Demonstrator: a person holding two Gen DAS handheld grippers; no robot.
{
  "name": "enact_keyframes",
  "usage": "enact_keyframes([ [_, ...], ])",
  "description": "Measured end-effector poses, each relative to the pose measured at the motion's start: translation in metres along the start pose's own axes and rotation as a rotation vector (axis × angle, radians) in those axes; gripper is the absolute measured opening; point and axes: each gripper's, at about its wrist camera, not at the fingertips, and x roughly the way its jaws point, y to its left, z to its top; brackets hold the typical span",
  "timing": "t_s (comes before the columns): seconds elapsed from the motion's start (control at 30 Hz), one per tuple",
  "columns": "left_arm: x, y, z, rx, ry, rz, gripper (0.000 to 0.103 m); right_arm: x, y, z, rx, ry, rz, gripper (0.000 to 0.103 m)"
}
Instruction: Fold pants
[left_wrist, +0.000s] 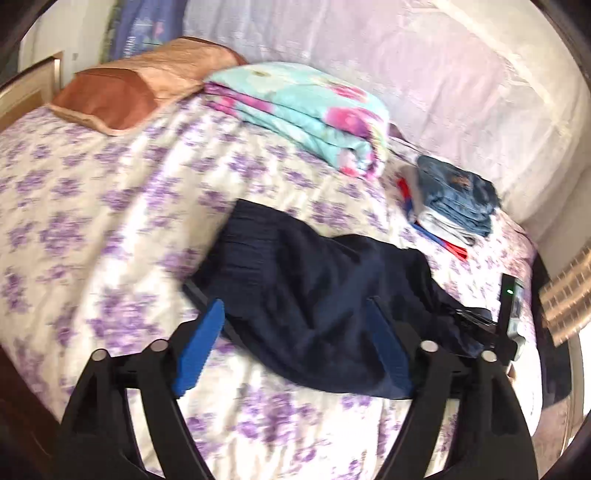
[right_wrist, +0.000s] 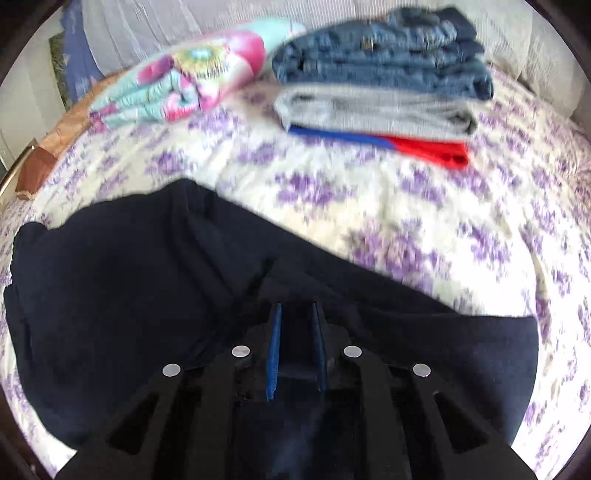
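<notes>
Left wrist view shows a bed (left_wrist: 110, 206) with a white bedspread covered in purple flowers, pushed up against a pale curtain-like backdrop. Using the dark navy pants (left_wrist: 317, 295) as the landmark: a brown-and-tan satin pillow (left_wrist: 122, 92) sits far beyond them toward the headboard, a folded turquoise-and-pink floral blanket (left_wrist: 306, 114) lies past them, and off to their far right is a stack of folded clothes (left_wrist: 450, 199), jeans on top, something grey under that, and a red-and-blue piece at the bottom. Everything is a bit motion-blurred.

The pants lie crumpled on the bedspread, not folded flat. The left tongs (left_wrist: 299, 325) are spread wide, released, blue pads either side of the near end of the pants, holding nothing as far as I can see.

Right wrist view: the pants (right_wrist: 147, 295) fill the lower half, with the clothes stack (right_wrist: 380, 81) and the blanket (right_wrist: 192, 85) beyond them. The right tongs (right_wrist: 297, 317) are clenched nearly together, and dark fabric bunches up right at their tips, so they look clamped on the pants.
</notes>
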Motion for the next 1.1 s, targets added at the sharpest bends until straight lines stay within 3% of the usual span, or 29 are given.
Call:
enact_keyframes([
  [0.07,-0.006,0.028,-0.003,-0.067,0.027,0.06,0.081,-0.008,0.011,-0.004,-0.055,-0.016,-0.049,0.018],
  [0.13,-0.004,0.054,-0.009,-0.15,0.057,0.043,0.081,-0.026,0.015,-0.01,-0.055,-0.016,-0.032,0.027],
  [0.17,0.0,0.064,-0.013,-0.186,0.073,0.026,0.081,-0.035,0.008,-0.011,-0.023,-0.017,0.023,0.031],
  [0.23,0.012,0.074,-0.019,-0.221,0.107,-0.013,0.081,-0.073,-0.003,-0.019,0.039,-0.09,0.187,0.049],
  [0.3,0.031,0.075,-0.022,-0.247,0.152,-0.072,0.081,-0.106,-0.01,-0.033,0.052,-0.168,0.243,0.058],
  [0.37,0.057,0.068,-0.025,-0.268,0.206,-0.132,0.081,-0.126,-0.018,-0.049,0.049,-0.211,0.208,0.059],
  [0.47,0.092,0.049,-0.029,-0.265,0.286,-0.222,0.082,-0.136,-0.036,-0.072,0.081,-0.206,0.182,0.059],
  [0.57,0.107,0.027,-0.028,-0.231,0.279,-0.242,0.091,-0.134,-0.057,-0.093,0.156,-0.174,0.172,0.059],
  [0.63,0.122,0.015,-0.023,-0.231,0.288,-0.269,0.091,-0.129,-0.069,-0.105,0.201,-0.15,0.164,0.059],
  [0.67,0.128,0.012,-0.018,-0.227,0.29,-0.26,0.087,-0.124,-0.073,-0.11,0.222,-0.135,0.162,0.059],
  [0.7,0.133,0.008,-0.013,-0.213,0.286,-0.212,0.057,-0.12,-0.077,-0.114,0.241,-0.118,0.163,0.059],
  [0.73,0.134,0.003,-0.01,-0.193,0.271,-0.125,0.041,-0.115,-0.079,-0.117,0.256,-0.102,0.167,0.059],
  [0.8,0.121,-0.001,-0.005,-0.163,0.213,-0.123,0.026,-0.112,-0.078,-0.119,0.262,-0.09,0.178,0.059],
  [0.9,0.081,-0.029,-0.009,-0.003,0.054,-0.063,0.022,-0.111,-0.061,-0.109,0.21,-0.068,0.271,0.059],
  [1.0,0.06,-0.059,-0.009,0.125,-0.023,-0.023,0.022,-0.102,-0.028,-0.081,0.114,-0.038,0.418,0.059],
  [1.1,0.055,-0.069,0.001,0.153,-0.033,-0.05,0.022,-0.082,0.006,-0.047,0.037,0.006,0.389,0.059],
])
